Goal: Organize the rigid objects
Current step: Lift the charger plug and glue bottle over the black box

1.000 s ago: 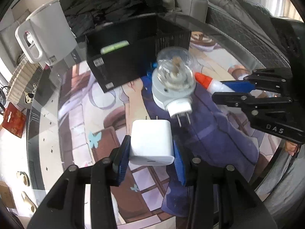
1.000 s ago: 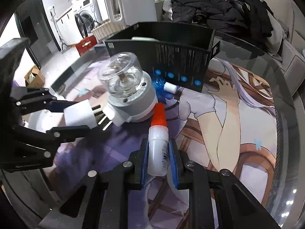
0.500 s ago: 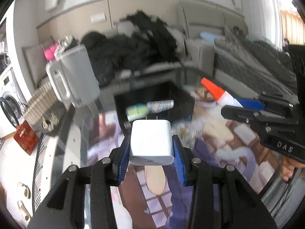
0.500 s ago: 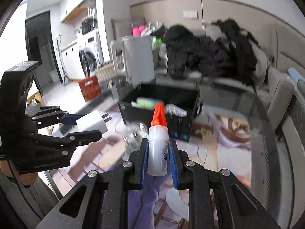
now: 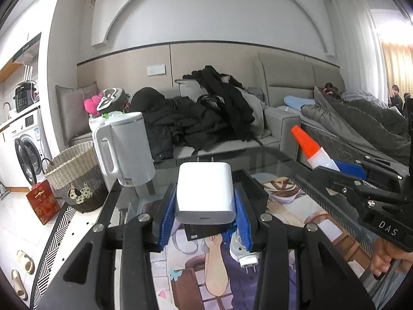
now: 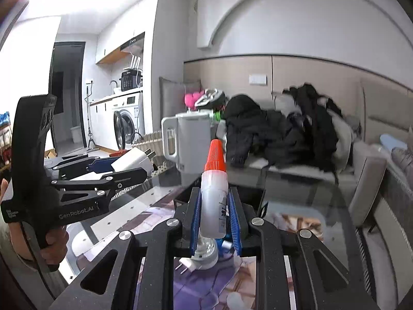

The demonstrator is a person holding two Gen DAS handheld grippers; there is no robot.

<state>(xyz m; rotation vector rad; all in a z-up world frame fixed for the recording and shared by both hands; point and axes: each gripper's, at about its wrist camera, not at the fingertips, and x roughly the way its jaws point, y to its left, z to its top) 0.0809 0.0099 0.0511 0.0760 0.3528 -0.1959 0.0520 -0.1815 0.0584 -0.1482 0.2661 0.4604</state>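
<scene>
My left gripper (image 5: 205,202) is shut on a white charger cube (image 5: 204,188), prongs pointing away, held above the glass table. My right gripper (image 6: 214,219) is shut on a white glue bottle (image 6: 213,204) with an orange cap, standing upright. Each gripper shows in the other's view: the right gripper (image 5: 331,166) with the glue bottle (image 5: 313,152), and the left gripper (image 6: 129,166) with the charger cube (image 6: 131,161). Under both lies a grey plug-in night light (image 6: 205,254) on the table. The black box (image 5: 249,180) is mostly hidden behind the charger.
A white kettle (image 5: 124,147) stands at the table's far left corner. A wicker basket (image 5: 77,175) and a red box (image 5: 42,201) sit on the floor beside it. A sofa with dark clothes (image 5: 201,121) lies beyond the glass table's rim (image 5: 284,155).
Both grippers rose and tilted up from looking down at the table to looking across the room. The charger and glue bottle stayed gripped. The night light and box dropped low in view.
</scene>
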